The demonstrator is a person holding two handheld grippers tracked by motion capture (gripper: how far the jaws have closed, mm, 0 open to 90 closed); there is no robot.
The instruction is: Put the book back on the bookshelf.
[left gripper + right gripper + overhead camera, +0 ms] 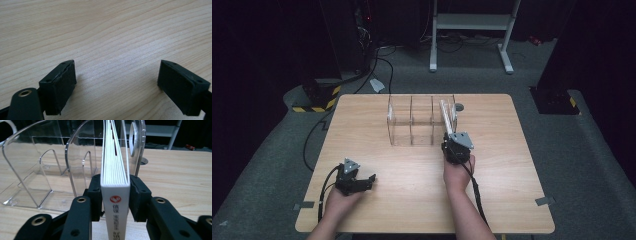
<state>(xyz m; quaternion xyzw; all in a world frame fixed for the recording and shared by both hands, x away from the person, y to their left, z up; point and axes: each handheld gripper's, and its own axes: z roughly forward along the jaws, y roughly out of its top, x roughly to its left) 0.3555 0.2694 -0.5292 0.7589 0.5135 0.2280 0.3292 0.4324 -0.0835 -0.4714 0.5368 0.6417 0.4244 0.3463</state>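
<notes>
Right tool [115, 195] clamps a white book [115, 170] in the clear rack's [412, 122] end slot; left tool [117, 82] gapes over bare table [105, 30].

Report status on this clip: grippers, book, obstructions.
Right gripper shut on white book, spine toward camera, at the clear rack's right-end slot. Left gripper open, over bare table. Nothing in the way.

lab, dark curtains, taped stand base [316, 101], floor cables [382, 65]

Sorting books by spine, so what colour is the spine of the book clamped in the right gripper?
White spine with a red round logo, clearest in the right gripper view.
</notes>
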